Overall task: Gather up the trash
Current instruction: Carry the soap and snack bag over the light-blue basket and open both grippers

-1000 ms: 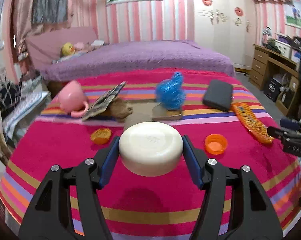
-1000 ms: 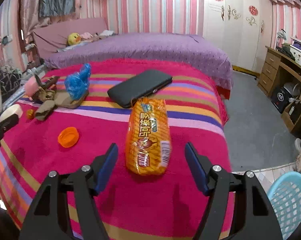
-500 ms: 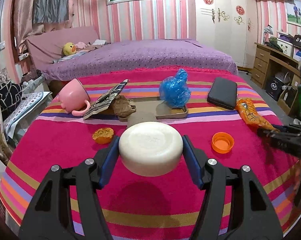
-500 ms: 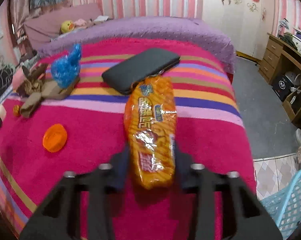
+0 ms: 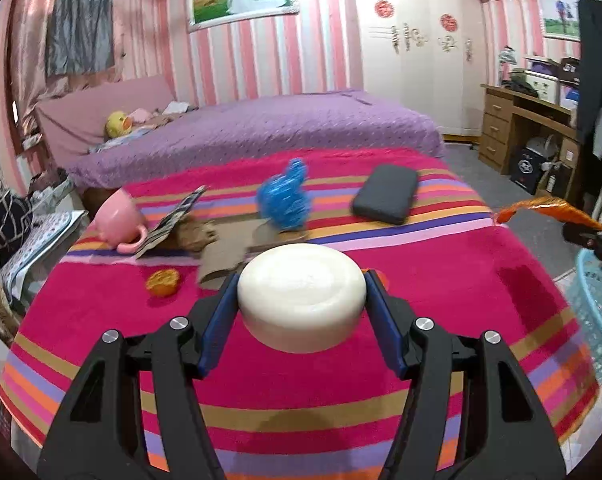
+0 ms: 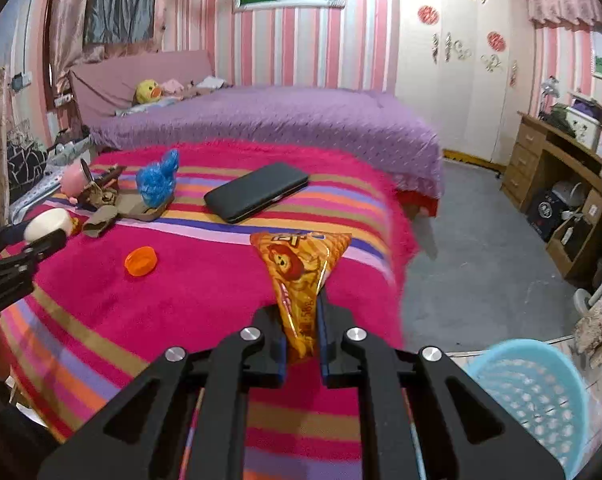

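Right wrist view: nearest the lens, the right gripper [image 6: 303, 334] is clenched on the lower end of the snack bag [image 6: 299, 276], which now stands up off the blanket [image 6: 205, 280]. Half a second ago the bag still lay flat with the jaws just closing on it, and a second ago they stood wide on either side. So the pick is made, and the bag is free to carry. The basket [image 6: 529, 392] sits on the floor low at right, near the bed's edge; to my judgement the next move is a short swing over to it and a release above its rim.

In the left wrist view the left gripper [image 5: 301, 300] grasps the white lid [image 5: 301, 294], held above the blanket as in both earlier pictures. The view has turned a little, so the basket [image 5: 599, 308] has come in at the right edge, with the bag [image 5: 549, 210] lifted in the air above it. Both pieces look ready to drop in.

Farther out, trash is left on the blanket: the orange cap [image 6: 141, 261], the peel [image 5: 163, 281], then the cardboard [image 5: 225, 254], the crumpled paper [image 5: 193, 234] and the blue wad [image 5: 285, 200]. The pink mug [image 5: 119, 220] and black case [image 5: 385, 194] lie beyond, likely not trash. The task looks far from finished.
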